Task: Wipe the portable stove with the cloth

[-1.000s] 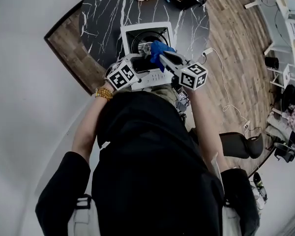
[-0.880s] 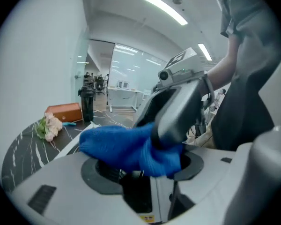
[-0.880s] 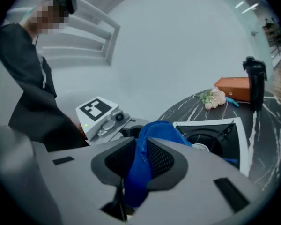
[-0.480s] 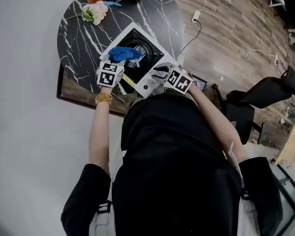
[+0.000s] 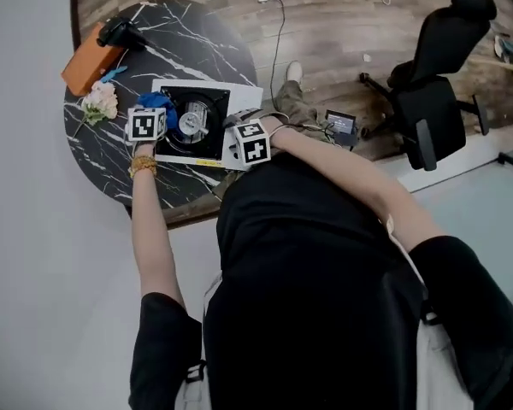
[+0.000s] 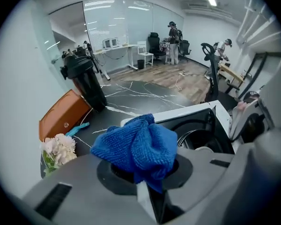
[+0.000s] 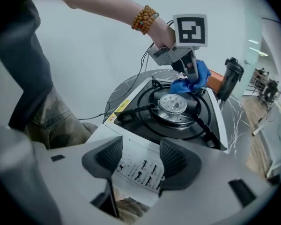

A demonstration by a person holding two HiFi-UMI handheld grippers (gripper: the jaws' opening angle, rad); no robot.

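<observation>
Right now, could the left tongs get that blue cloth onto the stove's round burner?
Probably yes. The left tongs, which have just been closing on the blue cloth, hang at the edge of the stove beside the burner, with nothing between.

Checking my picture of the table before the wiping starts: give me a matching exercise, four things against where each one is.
Things:
1. bunched blue microfibre cloth
2. white square portable gas stove
3. flat orange case
4. pale artificial flower sprig

Places:
a. on the round black marble table, directly before the person
b. at the table's edge, by the tall black bottle
c. pinched in the left hand-held gripper
d. lying beside the case

Pairs: 1-c, 2-a, 3-b, 4-d. That gripper's jaws have just been closing, cloth between them.
</observation>
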